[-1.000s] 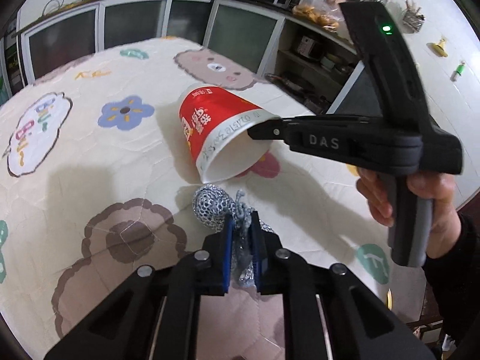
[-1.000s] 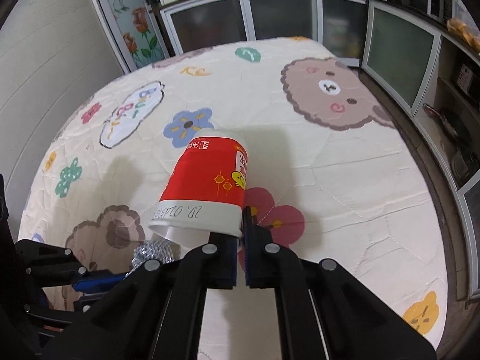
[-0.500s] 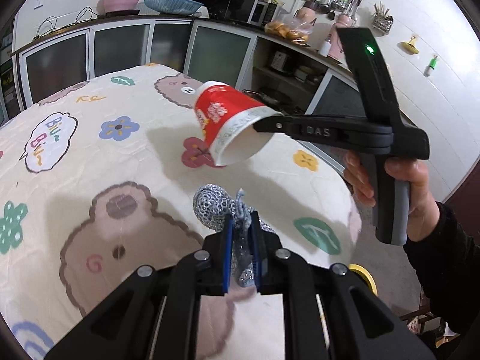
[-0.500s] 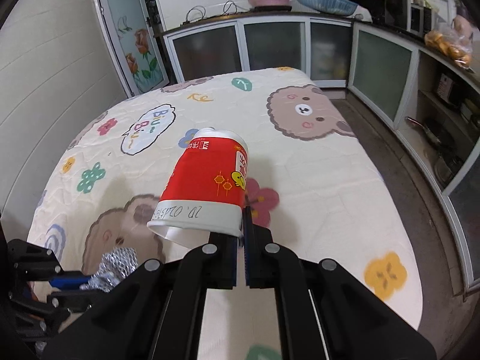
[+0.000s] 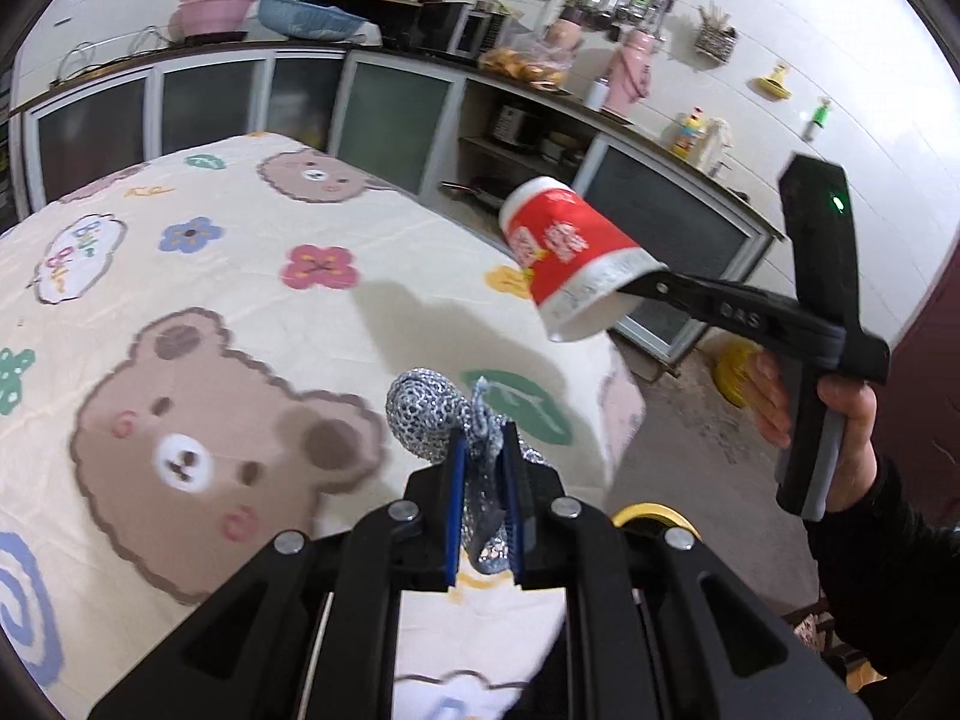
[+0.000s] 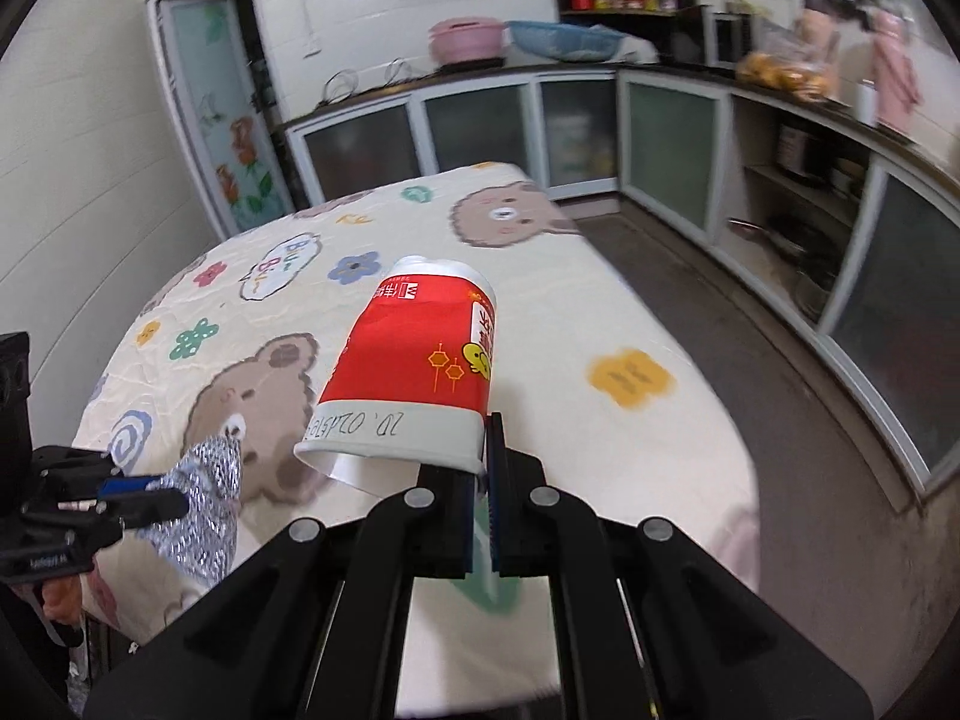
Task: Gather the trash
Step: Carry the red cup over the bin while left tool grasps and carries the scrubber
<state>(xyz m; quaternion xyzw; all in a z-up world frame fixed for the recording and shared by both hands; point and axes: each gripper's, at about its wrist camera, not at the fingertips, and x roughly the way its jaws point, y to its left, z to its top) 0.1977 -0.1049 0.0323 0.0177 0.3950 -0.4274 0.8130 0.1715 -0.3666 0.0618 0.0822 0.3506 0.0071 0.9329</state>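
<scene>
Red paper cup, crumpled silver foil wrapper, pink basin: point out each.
Red paper cup point(image 6: 414, 354), right wrist view, on its red side wall.
Crumpled silver foil wrapper point(image 5: 420, 414), left wrist view, on its rounded bulge.
Pink basin point(image 5: 210, 6), left wrist view, on its side.

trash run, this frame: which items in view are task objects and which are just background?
In play:
- red paper cup, rim pinched in the right gripper
- silver foil wrapper, clamped in the left gripper

Just lying about:
- bear-print cloth on the table
- pink basin and blue basket on the counter
- bagged food
- yellow object on the floor
</scene>
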